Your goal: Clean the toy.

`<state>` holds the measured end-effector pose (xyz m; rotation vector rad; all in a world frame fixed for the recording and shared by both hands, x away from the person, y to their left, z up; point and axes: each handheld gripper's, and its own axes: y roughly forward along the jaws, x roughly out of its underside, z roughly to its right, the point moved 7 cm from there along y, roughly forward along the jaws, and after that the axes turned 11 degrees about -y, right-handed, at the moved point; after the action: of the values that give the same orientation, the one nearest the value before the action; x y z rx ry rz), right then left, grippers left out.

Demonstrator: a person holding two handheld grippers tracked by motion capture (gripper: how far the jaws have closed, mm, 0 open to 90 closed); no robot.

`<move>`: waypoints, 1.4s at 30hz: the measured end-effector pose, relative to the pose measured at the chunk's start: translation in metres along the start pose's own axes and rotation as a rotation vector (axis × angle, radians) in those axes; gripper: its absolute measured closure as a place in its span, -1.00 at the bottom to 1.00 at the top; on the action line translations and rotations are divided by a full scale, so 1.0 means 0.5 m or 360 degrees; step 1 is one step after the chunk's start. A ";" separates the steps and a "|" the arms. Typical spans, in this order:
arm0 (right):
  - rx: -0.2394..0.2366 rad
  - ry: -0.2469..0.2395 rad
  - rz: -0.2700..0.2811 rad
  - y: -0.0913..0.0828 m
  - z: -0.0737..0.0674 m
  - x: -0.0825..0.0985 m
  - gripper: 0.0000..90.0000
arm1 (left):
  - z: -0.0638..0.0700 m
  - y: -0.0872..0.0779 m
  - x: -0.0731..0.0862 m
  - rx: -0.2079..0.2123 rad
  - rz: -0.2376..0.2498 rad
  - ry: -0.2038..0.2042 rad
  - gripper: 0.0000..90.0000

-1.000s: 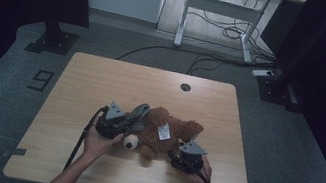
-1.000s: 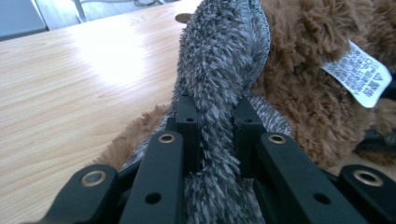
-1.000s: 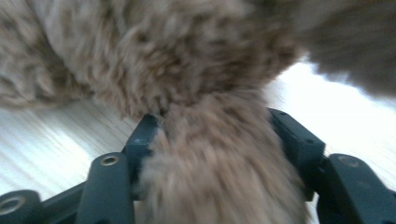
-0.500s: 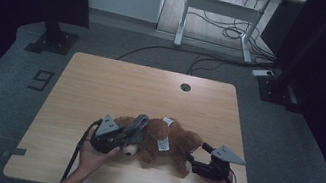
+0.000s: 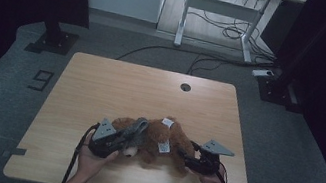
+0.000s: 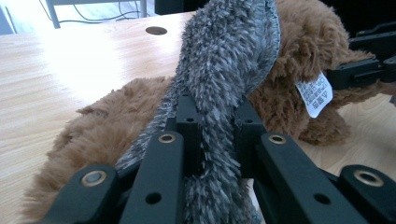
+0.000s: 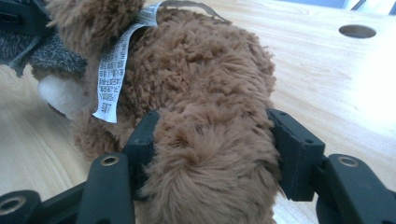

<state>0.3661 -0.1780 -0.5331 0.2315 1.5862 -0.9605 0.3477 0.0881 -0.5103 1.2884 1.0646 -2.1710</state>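
Observation:
A brown plush toy (image 5: 157,139) lies near the front edge of the wooden table (image 5: 116,83). A grey furry strip (image 5: 136,128) runs across its left part. My left gripper (image 5: 128,138) is shut on this grey strip (image 6: 229,56), and its jaws (image 6: 217,121) squeeze the fur between them. My right gripper (image 5: 186,155) is at the toy's right end. Its jaws have just been closing, and they now press on a thick brown limb (image 7: 210,93) from both sides (image 7: 212,135). A white label (image 7: 112,70) hangs from the toy.
A round cable hole (image 5: 185,87) sits at the back of the table. Bare wood stretches behind and to both sides of the toy. On the floor are a metal desk frame with cables (image 5: 220,15), black stand feet (image 5: 53,39) and a "9" mark (image 5: 41,80).
My right gripper, which stood open and farther right half a second ago, has come in and closed on the toy's brown limb. My left hand and the toy shifted slightly left and toward the front edge.

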 end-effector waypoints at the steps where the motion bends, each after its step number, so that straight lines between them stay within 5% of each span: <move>1: 0.0008 0.0002 -0.0018 0.000 0.001 0.004 -0.08 | 0.000 0.000 0.000 0.0000 0.0007 -0.0006 0.71; 5: 0.0019 0.0025 -0.0069 0.008 0.006 0.019 -0.10 | 0.004 0.000 0.002 -0.0015 0.0023 0.0002 0.71; 8: 0.0011 0.0028 -0.0059 0.009 0.009 0.023 0.06 | 0.003 -0.001 0.000 0.0000 0.0020 -0.0022 0.71; 13: 0.0032 -0.0064 -0.0049 0.006 0.001 0.021 0.31 | 0.017 -0.012 -0.031 0.0001 0.0051 -0.0058 0.70; 20: 0.0042 -0.0107 -0.0042 0.003 0.001 0.019 0.34 | 0.093 0.001 -0.128 0.0096 0.0094 0.0020 0.70; 26: 0.0080 -0.0152 -0.0049 0.004 -0.004 0.019 0.35 | 0.183 0.080 -0.172 0.0173 0.0027 0.0114 0.69; 30: 0.0077 -0.0146 -0.0048 0.005 -0.004 0.020 0.35 | 0.227 0.152 -0.158 0.0187 -0.0114 0.0188 0.68; 33: 0.0079 -0.0145 -0.0042 0.005 -0.003 0.020 0.34 | 0.237 0.192 -0.134 0.0176 -0.0198 0.0198 0.68; 42: 0.0094 -0.0147 -0.0053 0.008 -0.004 0.022 0.34 | 0.257 0.232 -0.058 0.0141 -0.0339 0.0387 0.69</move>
<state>0.3641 -0.1779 -0.5448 0.1998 1.4828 -1.0306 0.3665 -0.0858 -0.4955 1.5755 1.2630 -2.2796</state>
